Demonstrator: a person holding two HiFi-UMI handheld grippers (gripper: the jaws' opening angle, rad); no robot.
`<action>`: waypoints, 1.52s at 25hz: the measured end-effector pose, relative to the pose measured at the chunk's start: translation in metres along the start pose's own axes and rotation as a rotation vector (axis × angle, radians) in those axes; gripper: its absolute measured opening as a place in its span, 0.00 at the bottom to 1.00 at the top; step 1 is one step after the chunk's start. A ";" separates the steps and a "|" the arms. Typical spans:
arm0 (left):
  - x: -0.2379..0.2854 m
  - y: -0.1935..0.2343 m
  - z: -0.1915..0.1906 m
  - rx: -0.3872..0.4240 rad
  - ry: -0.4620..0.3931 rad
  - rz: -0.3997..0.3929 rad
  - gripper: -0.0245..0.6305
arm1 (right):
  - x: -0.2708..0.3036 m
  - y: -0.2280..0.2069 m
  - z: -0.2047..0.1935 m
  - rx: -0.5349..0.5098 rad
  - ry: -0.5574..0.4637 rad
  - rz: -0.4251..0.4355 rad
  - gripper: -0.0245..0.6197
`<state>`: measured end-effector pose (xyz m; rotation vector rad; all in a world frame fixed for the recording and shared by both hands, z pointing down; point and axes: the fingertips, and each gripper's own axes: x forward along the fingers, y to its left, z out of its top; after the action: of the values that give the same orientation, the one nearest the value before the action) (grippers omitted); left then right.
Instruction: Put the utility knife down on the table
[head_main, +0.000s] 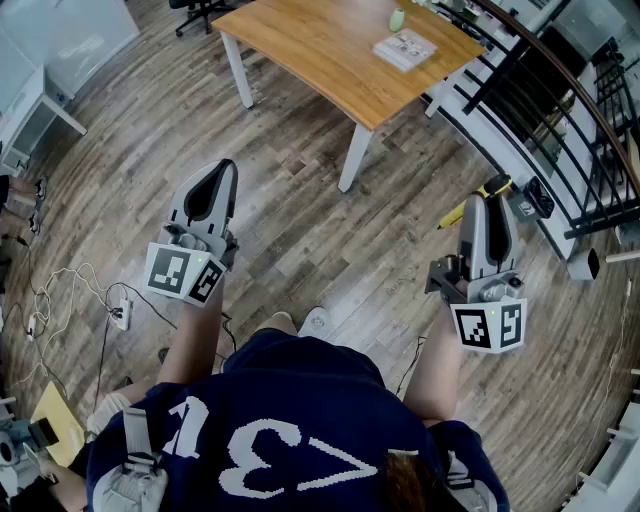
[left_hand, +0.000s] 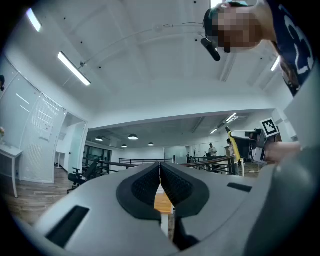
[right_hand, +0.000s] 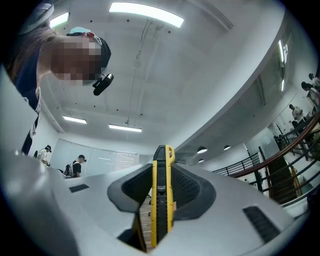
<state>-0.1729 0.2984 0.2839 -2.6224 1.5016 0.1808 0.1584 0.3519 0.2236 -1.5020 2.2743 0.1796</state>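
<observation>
Head view, looking steeply down. At the bottom, a dark blue shirt (head_main: 280, 430) with white numerals, both forearms reaching forward. At left, the left gripper (head_main: 216, 178) held over a wood-plank floor (head_main: 300, 230), tongs pressed together, nothing in them. At right, the right gripper (head_main: 490, 195) clamped on the yellow and black utility knife (head_main: 452, 215), with one yellow end poking out to the left of the jaws. Knife in the air over the floor, close to a black railing (head_main: 560, 120), well apart from the wooden table (head_main: 320, 50) at the top. On that table, a booklet (head_main: 405, 48) near the far right corner. On the floor at left, a white power strip (head_main: 122, 315) with tangled cords.

Left gripper view, pointing slightly upward into a bright white room. Dark ribbed pads (left_hand: 177, 185) meeting at the tips, empty; a sliver of orange tabletop seen through the gap lower down. At far right, the other gripper's square-marker cube.

Right gripper view, tilted up toward ceiling lights. Tongs held fairly wide but gripping: knife (right_hand: 161, 200) standing on edge between the two pads, squeezed from both sides, its black and yellow end rising past the jaw tips.
</observation>
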 end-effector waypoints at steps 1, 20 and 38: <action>0.000 -0.001 0.000 -0.001 0.000 -0.001 0.06 | 0.000 0.001 -0.001 -0.002 0.004 0.004 0.23; 0.056 0.018 -0.011 -0.002 -0.004 -0.029 0.06 | 0.061 -0.015 -0.022 0.018 0.014 0.033 0.23; 0.266 0.133 -0.012 -0.007 -0.066 -0.173 0.06 | 0.256 -0.060 -0.084 -0.059 0.002 -0.038 0.23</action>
<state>-0.1535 0.0038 0.2479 -2.7062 1.2486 0.2543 0.1045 0.0817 0.2044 -1.5740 2.2589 0.2361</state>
